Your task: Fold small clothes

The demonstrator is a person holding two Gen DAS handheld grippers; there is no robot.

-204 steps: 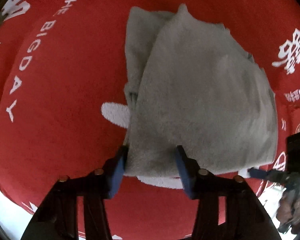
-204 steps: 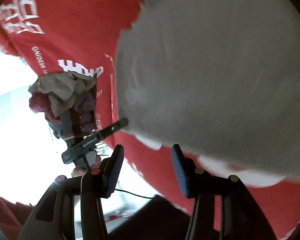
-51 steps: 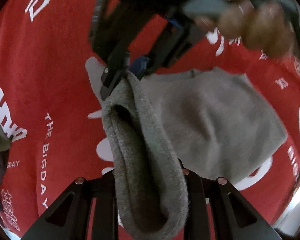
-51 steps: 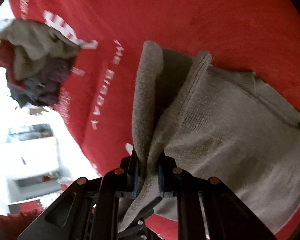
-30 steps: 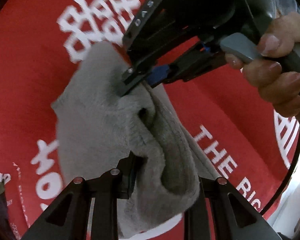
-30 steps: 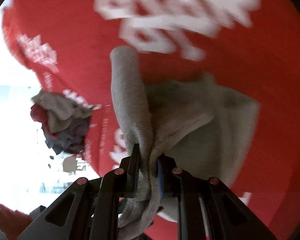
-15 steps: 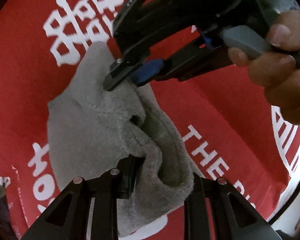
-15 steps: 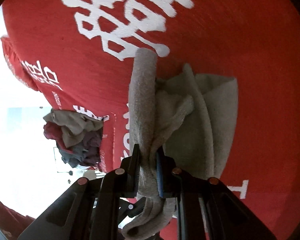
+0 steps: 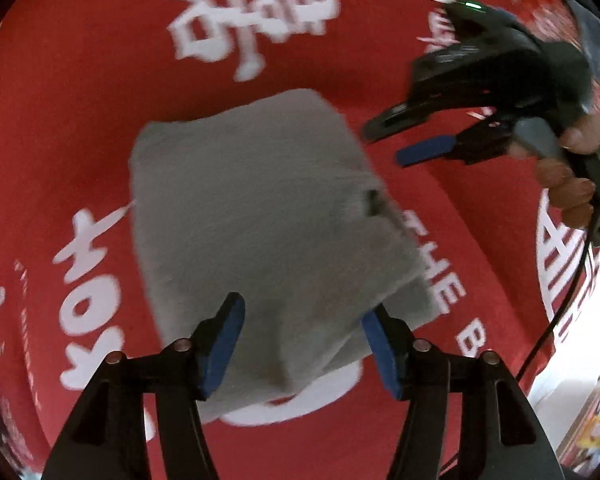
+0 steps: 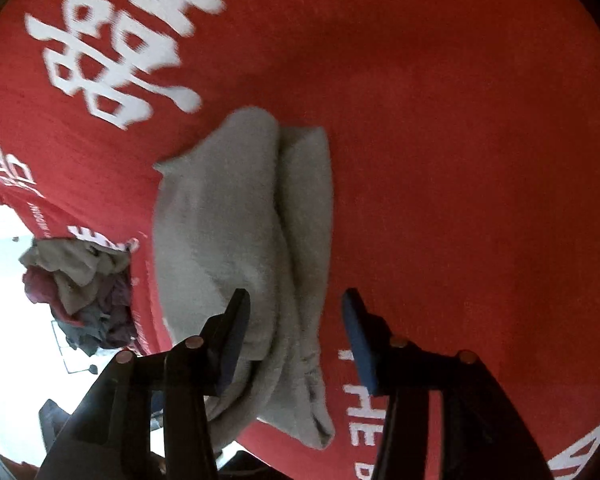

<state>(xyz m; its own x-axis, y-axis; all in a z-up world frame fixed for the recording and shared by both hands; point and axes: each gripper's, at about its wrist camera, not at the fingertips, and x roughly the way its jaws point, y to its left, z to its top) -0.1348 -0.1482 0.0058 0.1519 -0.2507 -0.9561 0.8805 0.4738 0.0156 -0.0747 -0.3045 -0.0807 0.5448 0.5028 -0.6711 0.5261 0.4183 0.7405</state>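
The folded grey garment [image 9: 260, 216] lay on the red cloth [image 9: 80, 120]; the left gripper [image 9: 304, 340] hovered over its near edge, jaws wide. The right gripper [image 9: 400, 140], angled in from the side, stood just beside it, jaws parted and empty.

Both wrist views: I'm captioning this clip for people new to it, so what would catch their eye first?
The folded grey garment lies mid-frame on a bright red cloth printed with big white characters. The left gripper and right gripper both stand open around its near edge. A heap of crumpled clothes sits at the cloth's left edge in the right wrist view.
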